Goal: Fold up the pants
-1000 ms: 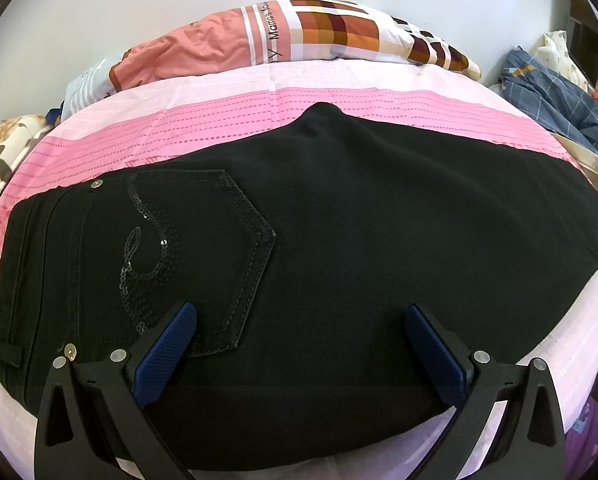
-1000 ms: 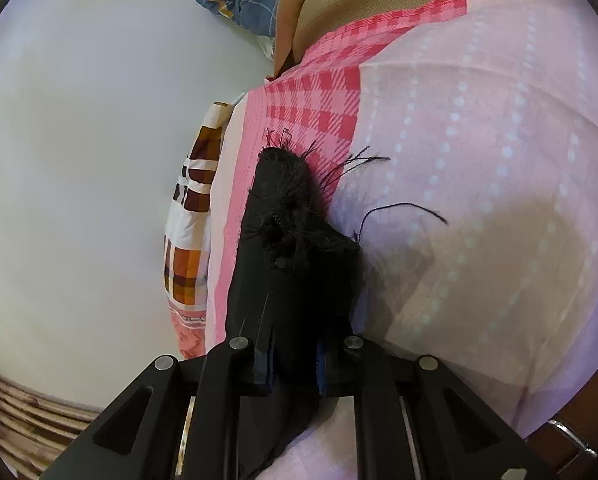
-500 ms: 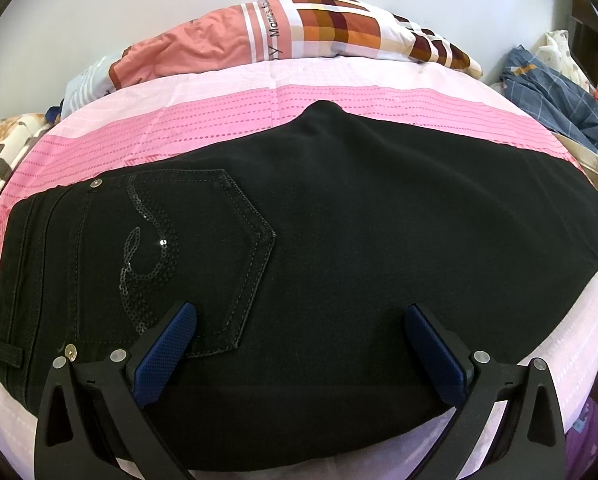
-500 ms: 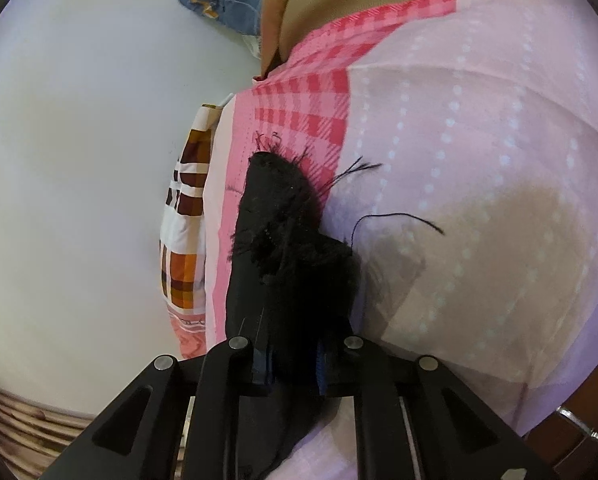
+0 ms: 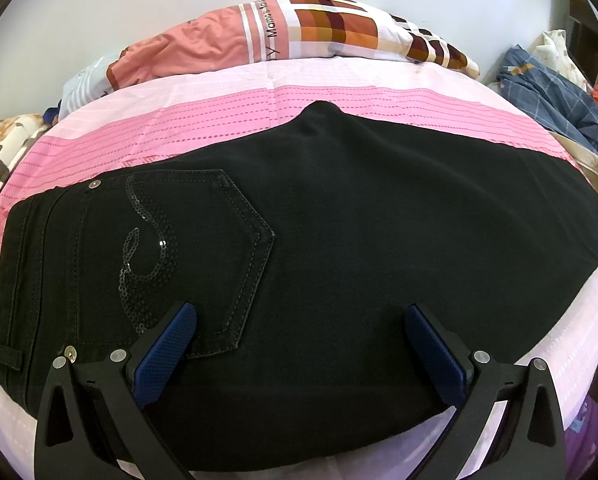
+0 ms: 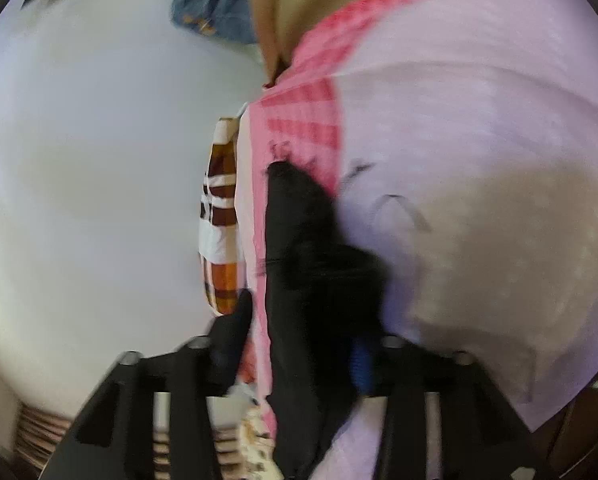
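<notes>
A bed covered in a pink-and-pale striped sheet (image 5: 227, 120) fills most of both views, and the black denim pants with a sequinned back pocket (image 5: 339, 248) are laid flat across it, already doubled leg on leg, waistband at the left of the left wrist view. A checked orange-and-white quilt (image 5: 339, 28) is bunched along the far edge, with a blue plaid garment (image 5: 547, 88) heaped at the right.

The left gripper (image 5: 299, 344) is held wide open over the near fold, nothing pinched between its blue pads (image 5: 167, 348). The right gripper (image 6: 299, 356) is seen blurred, its jaws opening, the frayed black hem end (image 6: 299, 220) between them and apparently being let go.

Honestly, the risk is judged to be at that hem: loose threads (image 6: 399, 208) could be snagged on a pad as the jaws part, so the cuff gets dragged and the stacked legs are skewed. A later fold would then come out crooked.
</notes>
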### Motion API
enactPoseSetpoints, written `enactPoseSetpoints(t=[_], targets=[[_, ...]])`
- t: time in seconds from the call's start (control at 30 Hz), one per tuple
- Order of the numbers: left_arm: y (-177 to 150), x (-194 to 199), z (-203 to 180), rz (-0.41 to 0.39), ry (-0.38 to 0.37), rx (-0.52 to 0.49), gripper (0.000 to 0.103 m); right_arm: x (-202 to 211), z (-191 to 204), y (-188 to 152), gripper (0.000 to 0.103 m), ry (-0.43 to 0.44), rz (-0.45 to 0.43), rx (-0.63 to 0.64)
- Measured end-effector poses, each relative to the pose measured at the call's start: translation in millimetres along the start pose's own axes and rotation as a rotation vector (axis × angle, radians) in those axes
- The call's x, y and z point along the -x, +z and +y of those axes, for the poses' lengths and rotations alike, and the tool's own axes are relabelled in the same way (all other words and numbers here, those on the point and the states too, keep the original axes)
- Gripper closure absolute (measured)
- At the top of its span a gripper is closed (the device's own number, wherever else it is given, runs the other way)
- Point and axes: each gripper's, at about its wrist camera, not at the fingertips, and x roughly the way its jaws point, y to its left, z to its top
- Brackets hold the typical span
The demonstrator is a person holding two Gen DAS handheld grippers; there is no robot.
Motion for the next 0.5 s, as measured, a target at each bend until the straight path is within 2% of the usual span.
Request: enactPoseSetpoints(t=[0.03, 0.1, 0.17, 0.23, 0.33, 0.5], targets=[[-0.2, 0.1, -0.4, 0.0, 0.002, 0.0, 0.0, -3.4, 10.8, -0.8, 0.054, -0.058, 0.007, 0.059], [-0.1, 0.1, -0.8, 0.001, 0.005, -0.002, 0.0, -6.4, 20.8, -2.6, 0.06, -0.127, 0.006, 0.124], [0.2, 0.5, 0.0, 0.003, 0.002, -0.001, 0.0, -10.1, 18.2, -1.0, 0.093, -0.194, 0.014, 0.123], [0.4, 0.1, -1.1, 0.001, 0.003, -0.001, 0.0, -8.4, 10.4, -0.2, 0.094, -0.175, 0.011, 0.092], [2.9, 0.4, -0.3, 0.012, -0.009, 0.001, 0.0, -7.9, 26.1, -6.1, 0.094, -0.201, -0.001, 0.156], [8.9, 10.1, 17.2, -0.001, -0.132, 0.123, 0.0, -15.9, 62.1, -14.5, 0.094, -0.214, 0.001, 0.249]])
